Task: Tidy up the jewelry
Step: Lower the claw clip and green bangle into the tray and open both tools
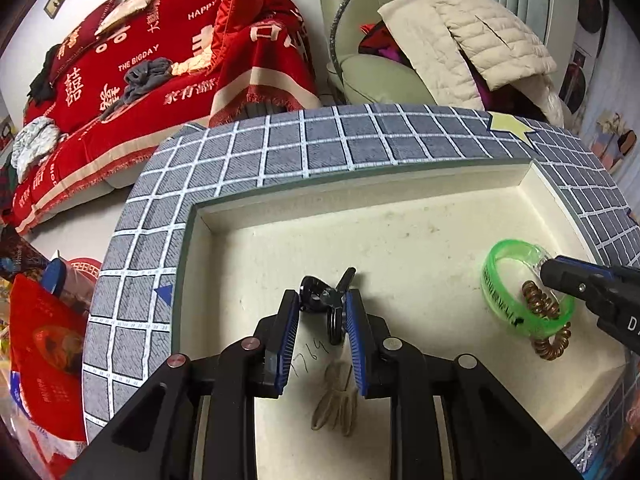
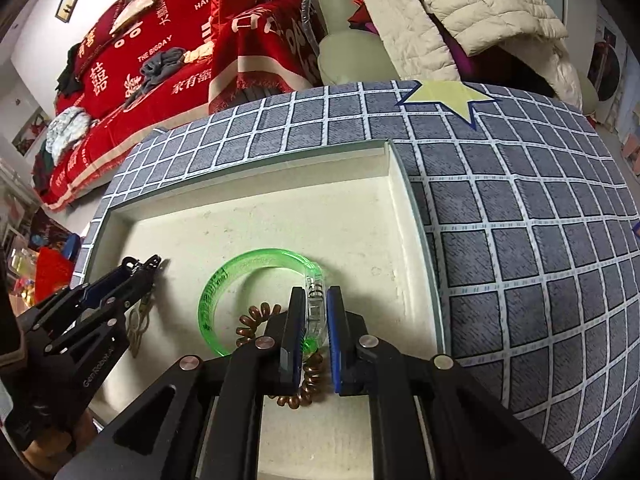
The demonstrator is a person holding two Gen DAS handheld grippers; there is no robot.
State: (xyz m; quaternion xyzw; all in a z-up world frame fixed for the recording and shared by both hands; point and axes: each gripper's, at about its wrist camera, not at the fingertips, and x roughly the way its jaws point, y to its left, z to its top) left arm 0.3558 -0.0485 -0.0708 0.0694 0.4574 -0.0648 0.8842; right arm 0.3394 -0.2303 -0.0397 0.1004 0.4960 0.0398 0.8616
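Observation:
A cream tray lies on a grey checked cloth. My left gripper is shut on a black hair clip with a black ring hanging from it, just above the tray floor. A beige hair tie lies under it. My right gripper is shut on the clear clasp of a green bangle, which rests in the tray; the bangle also shows in the left wrist view. A brown spiral hair tie lies inside and under the bangle.
The grey checked cloth with a yellow star spreads to the right of the tray. A red sofa cover and a beige quilted jacket lie beyond the table's far edge.

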